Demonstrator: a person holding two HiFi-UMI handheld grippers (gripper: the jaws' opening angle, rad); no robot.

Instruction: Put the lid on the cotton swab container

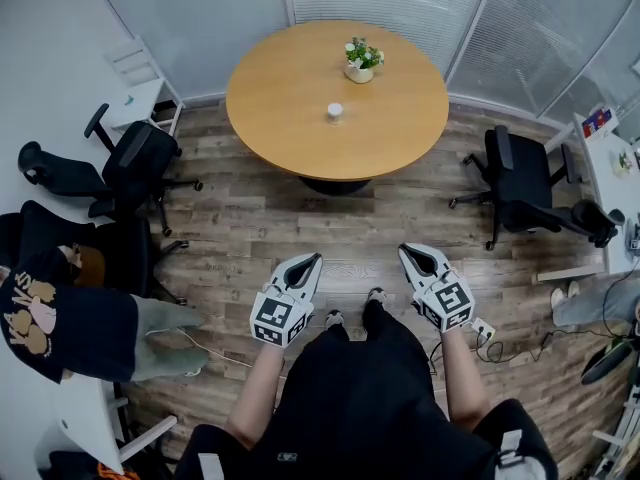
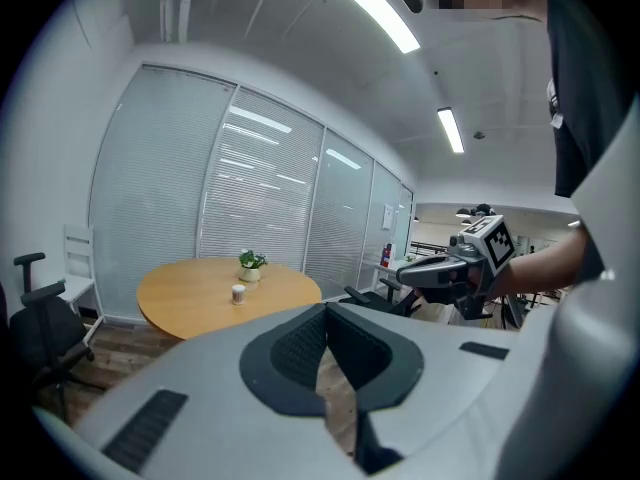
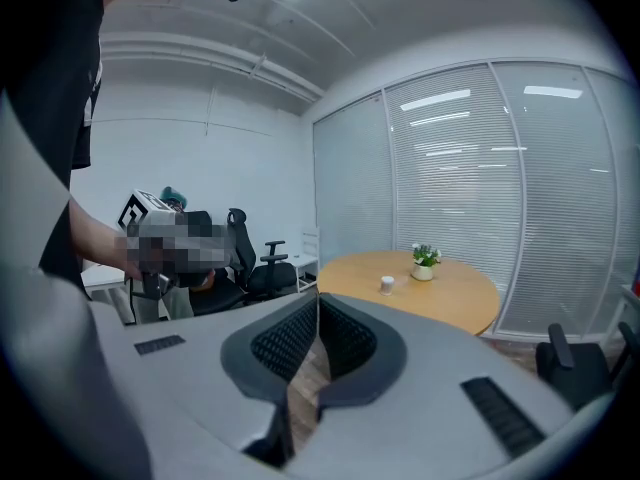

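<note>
Below, left gripper point(image 1: 310, 260) and right gripper point(image 1: 408, 252) are hovering above the floor point(image 1: 300, 223), fingers pressed together (nothing held); the cotton swab container point(image 1: 335, 111) is standing on the round surface point(image 1: 280, 108), upper centre, near a potted plant point(image 1: 360, 60).

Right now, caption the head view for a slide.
Left gripper and right gripper, both shut, face a round table.

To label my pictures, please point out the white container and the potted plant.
white container point(image 1: 335, 111), head view, on its top.
potted plant point(image 1: 358, 72), head view, on its white pot.
</note>
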